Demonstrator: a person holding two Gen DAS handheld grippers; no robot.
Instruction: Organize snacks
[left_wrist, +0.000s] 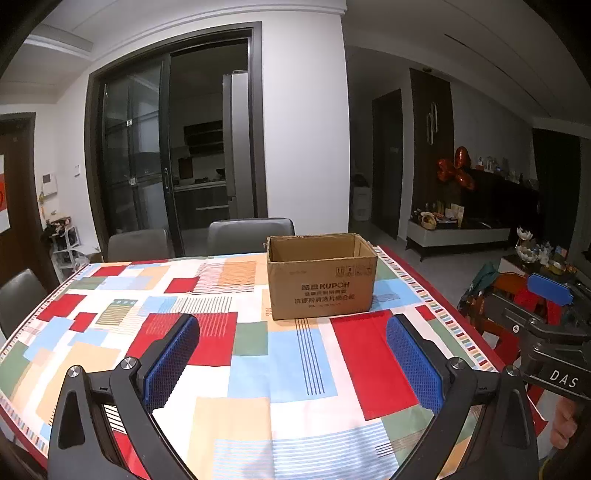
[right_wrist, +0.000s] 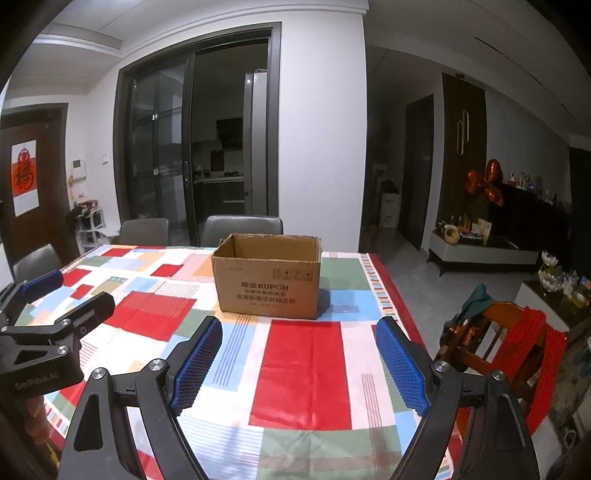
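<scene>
Beyond both wide-open tongs (right_wrist: 299, 330) stands a cardboard box (right_wrist: 266, 286).

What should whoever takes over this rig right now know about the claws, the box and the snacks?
Left claw: open, nothing between its blue pads, above the patchwork tablecloth.
Right claw: open, also empty, beside the left one.
Cardboard box: upright on the table ahead of both claws, top open; its inside is mostly hidden from here.
Snacks: none visible on the table in either view.
Done: nothing that shows.
Left: find the snacks, likely outside these views, and sort them, probably into the box.
</scene>
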